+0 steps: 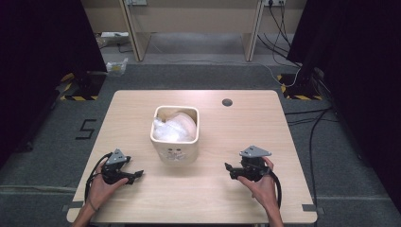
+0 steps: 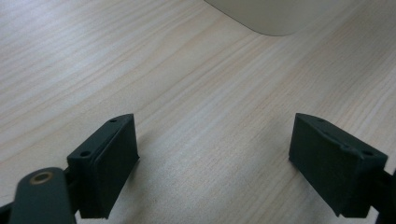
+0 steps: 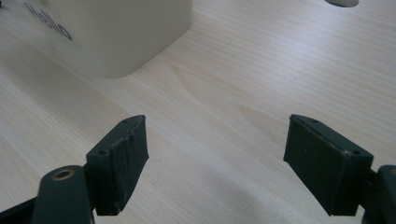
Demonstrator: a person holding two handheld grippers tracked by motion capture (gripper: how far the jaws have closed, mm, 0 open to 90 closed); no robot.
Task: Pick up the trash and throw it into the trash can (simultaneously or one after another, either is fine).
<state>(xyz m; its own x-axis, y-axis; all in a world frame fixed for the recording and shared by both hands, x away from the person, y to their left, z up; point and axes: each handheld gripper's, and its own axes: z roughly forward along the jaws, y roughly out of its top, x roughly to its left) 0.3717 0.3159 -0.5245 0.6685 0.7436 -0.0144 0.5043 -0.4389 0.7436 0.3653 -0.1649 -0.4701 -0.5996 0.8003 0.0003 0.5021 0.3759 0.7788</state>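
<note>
Resting both grippers on the surface [image 1: 142, 101], flanking the bin [image 1: 174, 135].

Left gripper [image 1: 135, 175] and right gripper [image 1: 228, 169] sit low with jaws spread and empty (likely a ready pose), while the bin, holding a white bag [image 1: 174, 127], stands mid-surface between them.
</note>
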